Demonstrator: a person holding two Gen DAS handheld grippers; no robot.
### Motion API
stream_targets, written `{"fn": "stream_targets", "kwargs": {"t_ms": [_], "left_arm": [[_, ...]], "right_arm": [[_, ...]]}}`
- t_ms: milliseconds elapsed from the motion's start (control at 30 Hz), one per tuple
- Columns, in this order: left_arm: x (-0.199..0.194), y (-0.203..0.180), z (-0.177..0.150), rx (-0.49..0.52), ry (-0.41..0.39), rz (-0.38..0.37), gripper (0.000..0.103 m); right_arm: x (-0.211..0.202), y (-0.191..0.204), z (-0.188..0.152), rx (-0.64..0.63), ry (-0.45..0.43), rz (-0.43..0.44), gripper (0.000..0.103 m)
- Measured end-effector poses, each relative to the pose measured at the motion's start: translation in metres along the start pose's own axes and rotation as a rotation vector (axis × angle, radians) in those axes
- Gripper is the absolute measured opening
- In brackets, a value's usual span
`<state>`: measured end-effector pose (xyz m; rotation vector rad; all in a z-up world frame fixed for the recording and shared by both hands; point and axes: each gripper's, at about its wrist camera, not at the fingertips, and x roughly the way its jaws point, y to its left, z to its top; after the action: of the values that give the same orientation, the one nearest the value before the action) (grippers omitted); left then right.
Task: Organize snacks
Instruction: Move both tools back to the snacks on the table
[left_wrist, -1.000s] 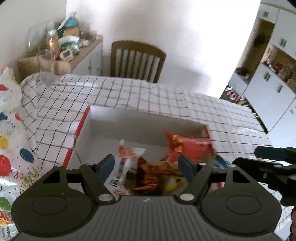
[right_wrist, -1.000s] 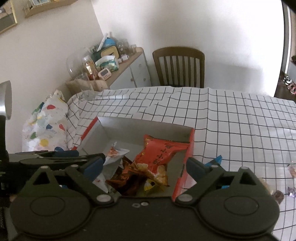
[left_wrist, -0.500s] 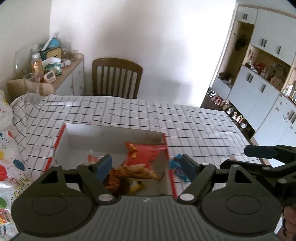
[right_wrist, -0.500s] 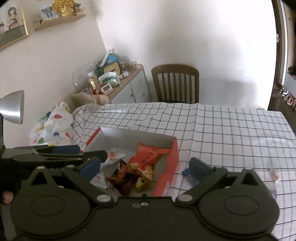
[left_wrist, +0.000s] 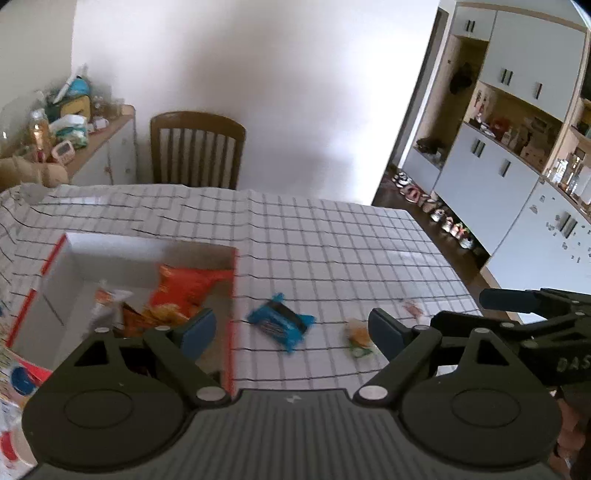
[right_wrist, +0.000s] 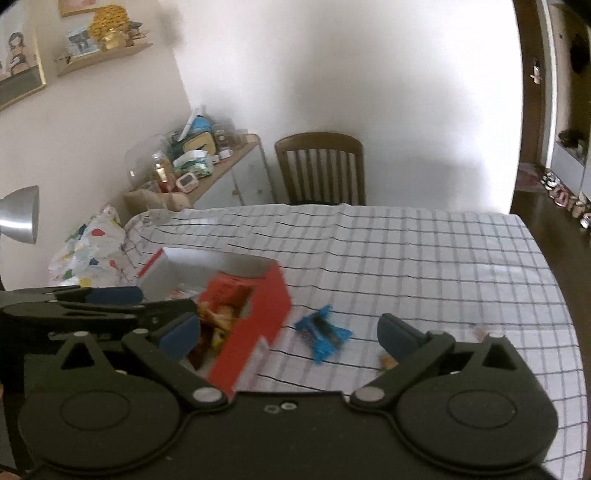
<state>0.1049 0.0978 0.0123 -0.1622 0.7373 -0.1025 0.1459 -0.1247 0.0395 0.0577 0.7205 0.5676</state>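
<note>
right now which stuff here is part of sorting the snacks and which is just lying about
Part of the job:
- red-and-white cardboard box, orange crisp bag inside
- blue snack packet on the checked tablecloth
- small yellow-green wrapped snack

Just lying about:
- brown wooden chair
- cluttered white sideboard
- silver lamp

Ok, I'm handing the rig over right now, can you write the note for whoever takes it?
Left gripper: empty, jaws opening, nothing between them but the table below.
Right gripper: jaws wide open, empty.
Red box sits on the checked tablecloth, toward its left side; the orange chip bag and several other packets are already inside.
Left to do: the blue snack packet lies on the cloth just right of the box, and a small yellow-green packet and another small wrapper lie further right.
Both grippers hang above the blue packet, so it seems the natural next pick.
</note>
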Motion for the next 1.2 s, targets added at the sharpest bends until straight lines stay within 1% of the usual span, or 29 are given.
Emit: {"fn": "stream_targets", "kwargs": {"t_ms": [233,267,300,333,433,567,667,733,767,967,1067,1133,1200], "left_arm": [[0.022,-0.040,-0.020,0.007,0.018,-0.008,0.092],[0.026,-0.045,-0.023,0.003,0.018,-0.005,0.093],[0.030,-0.050,-0.026,-0.003,0.019,-0.005,0.100],[0.034,-0.053,-0.028,-0.012,0.021,-0.008,0.103],[0.046,-0.064,-0.033,-0.037,0.028,-0.029,0.103],[0.064,-0.077,-0.036,-0.038,0.056,-0.026,0.103],[0.082,-0.083,-0.036,-0.049,0.077,-0.004,0.103],[0.096,-0.085,-0.036,-0.062,0.094,-0.013,0.103],[0.105,-0.087,-0.036,-0.062,0.107,-0.016,0.103],[0.148,-0.098,-0.038,-0.038,0.165,0.024,0.103],[0.169,-0.102,-0.038,-0.031,0.192,0.058,0.103],[0.182,-0.102,-0.037,-0.048,0.207,0.081,0.103],[0.194,-0.098,-0.037,-0.078,0.224,0.082,0.103]], "right_arm": [[-0.013,-0.062,-0.014,0.025,0.019,-0.063,0.103],[-0.014,-0.070,-0.017,0.027,0.020,-0.069,0.103],[-0.016,-0.078,-0.020,0.027,0.020,-0.079,0.103],[-0.017,-0.085,-0.022,0.024,0.019,-0.088,0.103],[-0.018,-0.105,-0.031,0.012,0.021,-0.103,0.103],[-0.016,-0.126,-0.045,-0.008,0.035,-0.115,0.103],[-0.014,-0.139,-0.051,-0.026,0.039,-0.125,0.102],[-0.013,-0.147,-0.055,-0.039,0.040,-0.133,0.102],[-0.010,-0.152,-0.057,-0.041,0.045,-0.135,0.102],[0.008,-0.177,-0.065,-0.025,0.081,-0.153,0.100],[0.022,-0.189,-0.069,-0.009,0.098,-0.173,0.097],[0.033,-0.197,-0.071,0.005,0.113,-0.183,0.096],[0.043,-0.203,-0.072,0.020,0.127,-0.195,0.092]]}}
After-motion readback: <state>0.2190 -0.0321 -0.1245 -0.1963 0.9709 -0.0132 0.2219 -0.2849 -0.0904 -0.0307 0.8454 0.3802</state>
